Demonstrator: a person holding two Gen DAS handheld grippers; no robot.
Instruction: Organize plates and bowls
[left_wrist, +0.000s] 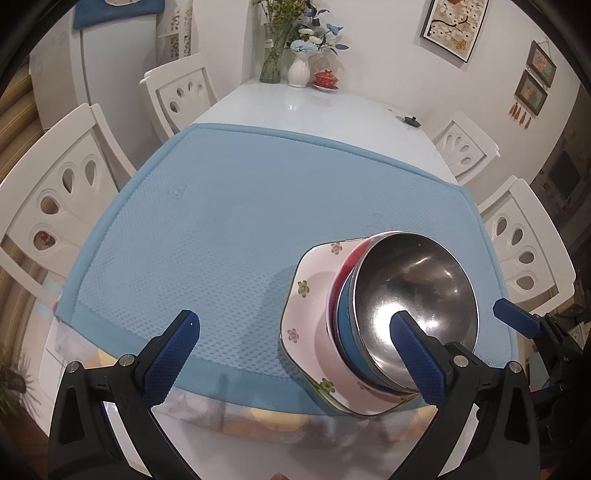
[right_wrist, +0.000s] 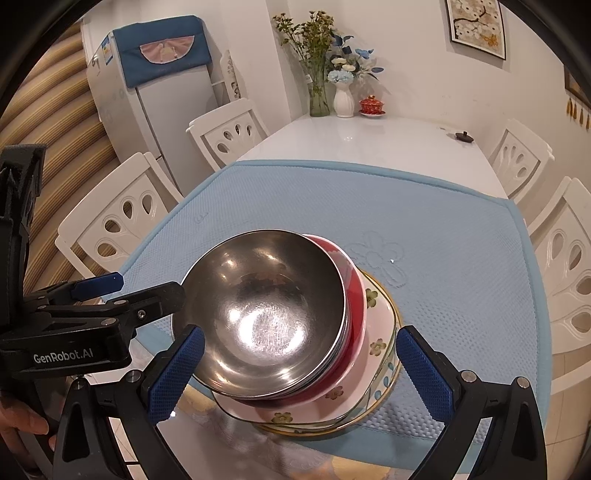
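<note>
Presently my left gripper (left_wrist: 295, 343) hangs low over the near edge of the blue mat (left_wrist: 229, 221), jaws spread wide and holding nothing; its right finger overlaps the steel bowl (left_wrist: 413, 295) in view, though I cannot tell whether it touches. My right gripper (right_wrist: 301, 363) is likewise spread wide, its fingers flanking the stack without gripping it.

The steel bowl (right_wrist: 266, 306) sits topmost, nested in a blue bowl (left_wrist: 345, 317), then a red bowl (right_wrist: 356, 306), on a pink floral plate (left_wrist: 310, 306). From the right wrist view a further gold-rimmed plate (right_wrist: 384, 384) shows beneath. The lower bowls show only as rims; their interiors are hidden.

The stack rests at the mat's near edge on a white dining table (right_wrist: 369, 140). White chairs (left_wrist: 62, 192) surround it; flower vases (right_wrist: 343, 96) and a red lidded cup (right_wrist: 372, 105) stand at the far end, a refrigerator (right_wrist: 166, 110) beyond.
</note>
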